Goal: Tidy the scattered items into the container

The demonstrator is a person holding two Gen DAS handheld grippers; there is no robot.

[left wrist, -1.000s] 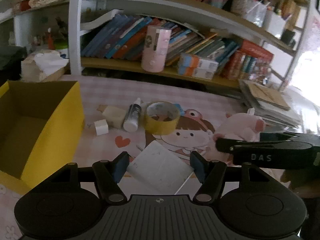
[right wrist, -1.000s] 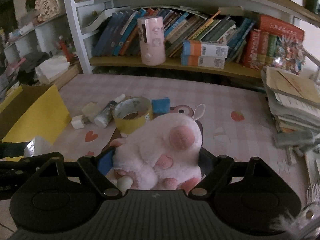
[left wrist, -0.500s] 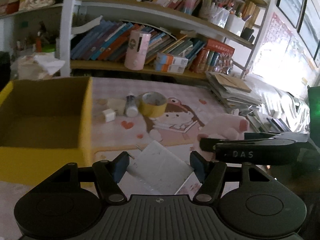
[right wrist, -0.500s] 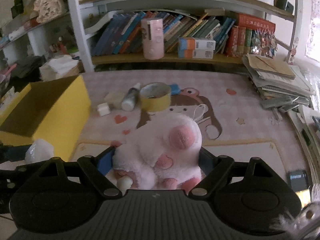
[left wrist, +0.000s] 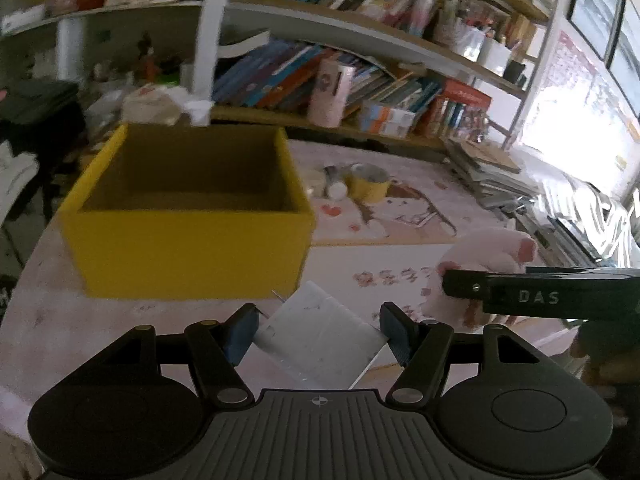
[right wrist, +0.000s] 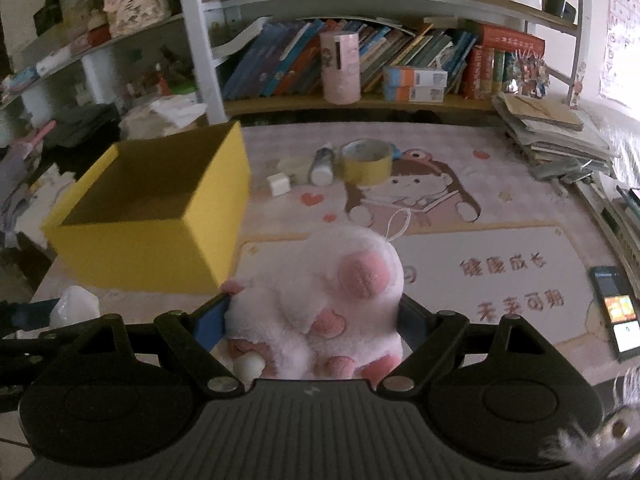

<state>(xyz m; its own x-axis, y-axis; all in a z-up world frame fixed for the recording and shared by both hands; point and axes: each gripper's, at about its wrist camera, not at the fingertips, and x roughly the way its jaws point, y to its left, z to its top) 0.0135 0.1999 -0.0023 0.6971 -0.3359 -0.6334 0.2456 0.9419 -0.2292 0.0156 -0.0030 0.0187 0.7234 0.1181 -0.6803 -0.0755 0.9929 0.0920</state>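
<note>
My left gripper (left wrist: 318, 330) is shut on a flat white packet (left wrist: 316, 334), held above the table just in front of the open yellow box (left wrist: 188, 248). My right gripper (right wrist: 312, 320) is shut on a pink plush pig (right wrist: 320, 300), right of the yellow box (right wrist: 148, 248). The plush pig (left wrist: 492, 252) and the right gripper's black side also show in the left wrist view. Behind, on the mat, lie a roll of yellow tape (right wrist: 366, 162), a small white bottle (right wrist: 322, 168) and a white cube (right wrist: 279, 184).
A bookshelf (right wrist: 360, 100) full of books stands behind the table, with a pink cylinder (right wrist: 340, 68) on it. Stacked papers (right wrist: 552, 136) lie at the right, a lit phone (right wrist: 618, 312) near the right edge, tissues and clutter left of the box.
Both grippers have drawn back and to the left with their loads. The yellow box now sits straight ahead of the left gripper, and the loose items look farther away.
</note>
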